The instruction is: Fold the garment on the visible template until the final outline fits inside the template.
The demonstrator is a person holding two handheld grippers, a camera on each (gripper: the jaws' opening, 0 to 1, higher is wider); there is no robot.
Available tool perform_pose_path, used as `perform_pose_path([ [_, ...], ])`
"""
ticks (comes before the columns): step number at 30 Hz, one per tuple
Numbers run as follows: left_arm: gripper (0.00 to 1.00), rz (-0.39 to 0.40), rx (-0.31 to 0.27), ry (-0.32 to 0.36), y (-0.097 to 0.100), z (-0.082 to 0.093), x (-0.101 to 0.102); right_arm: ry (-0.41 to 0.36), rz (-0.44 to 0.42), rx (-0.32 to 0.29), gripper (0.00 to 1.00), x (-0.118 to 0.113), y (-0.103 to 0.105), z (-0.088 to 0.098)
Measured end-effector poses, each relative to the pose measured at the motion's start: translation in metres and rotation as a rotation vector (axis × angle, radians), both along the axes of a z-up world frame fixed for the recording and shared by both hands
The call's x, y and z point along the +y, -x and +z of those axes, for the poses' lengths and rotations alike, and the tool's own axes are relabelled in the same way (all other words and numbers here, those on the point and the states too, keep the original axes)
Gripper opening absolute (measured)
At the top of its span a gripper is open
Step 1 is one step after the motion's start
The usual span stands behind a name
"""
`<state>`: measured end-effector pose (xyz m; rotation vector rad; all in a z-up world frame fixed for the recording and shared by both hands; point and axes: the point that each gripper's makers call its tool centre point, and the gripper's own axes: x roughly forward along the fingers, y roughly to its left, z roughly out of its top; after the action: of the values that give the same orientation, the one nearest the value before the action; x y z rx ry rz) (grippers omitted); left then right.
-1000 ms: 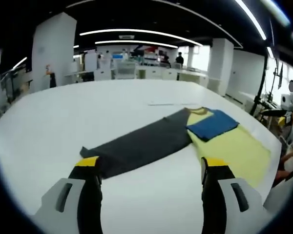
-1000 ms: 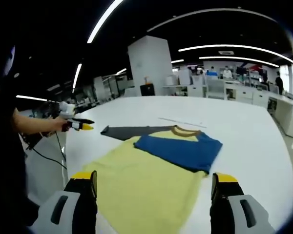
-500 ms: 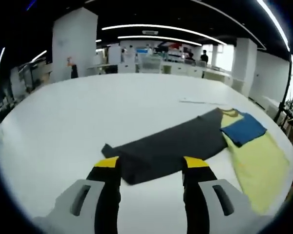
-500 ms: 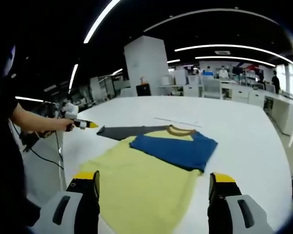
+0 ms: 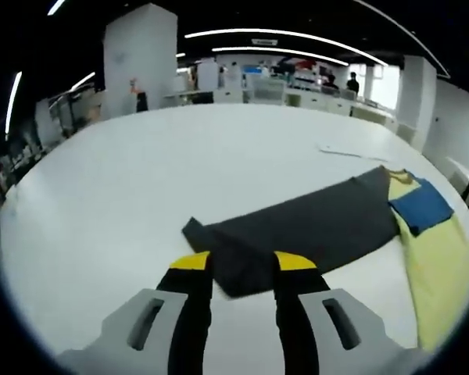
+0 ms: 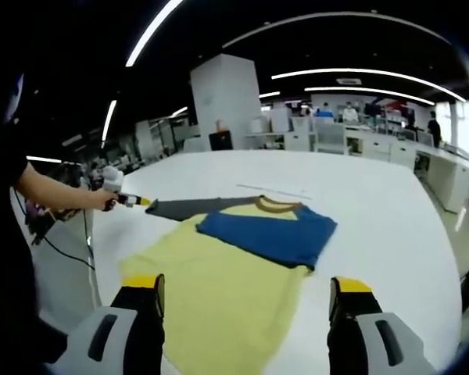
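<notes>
A yellow T-shirt [image 6: 219, 289] lies flat on the white table [image 5: 141, 180]. Its blue sleeve [image 6: 266, 230] is folded across the chest, and its grey sleeve [image 5: 313, 226] stretches out straight. My left gripper [image 5: 243, 266] is low over the grey sleeve's cuff end, jaws narrowed with the cloth between them and a gap still showing. In the right gripper view, the left gripper [image 6: 133, 201] sits at that sleeve's tip. My right gripper [image 6: 244, 312] hovers open near the shirt's hem edge with nothing between its jaws.
A thin pale strip [image 5: 352, 151] lies on the table beyond the collar [image 6: 270, 205]. A person's arm [image 6: 55, 191] reaches in from the left with a cable hanging below it. Desks, pillars and distant people stand behind the table.
My left gripper has moved forward and down onto the grey sleeve's end, and its jaws have drawn closer together. The right gripper view has barely shifted.
</notes>
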<state>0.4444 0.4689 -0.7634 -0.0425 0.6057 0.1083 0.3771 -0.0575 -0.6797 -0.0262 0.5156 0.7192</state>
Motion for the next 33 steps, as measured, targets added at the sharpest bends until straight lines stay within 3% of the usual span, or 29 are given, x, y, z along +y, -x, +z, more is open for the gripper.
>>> perform_pose_path([
  [8,0.25,-0.010,0.023,-0.008,-0.010,-0.011,-0.002,0.002,-0.002,0.005,0.85,0.003,-0.003,0.001],
  [17,0.19,0.013,0.067,-0.015,-0.006,-0.027,0.003,0.006,-0.006,0.007,0.84,0.002,-0.004,0.000],
  [24,0.10,0.019,0.068,-0.043,-0.003,-0.027,0.008,0.009,-0.010,0.014,0.83,0.001,-0.004,-0.003],
  [33,0.03,0.042,0.049,0.002,0.002,-0.024,0.013,0.008,-0.010,0.012,0.82,0.002,-0.004,-0.004],
])
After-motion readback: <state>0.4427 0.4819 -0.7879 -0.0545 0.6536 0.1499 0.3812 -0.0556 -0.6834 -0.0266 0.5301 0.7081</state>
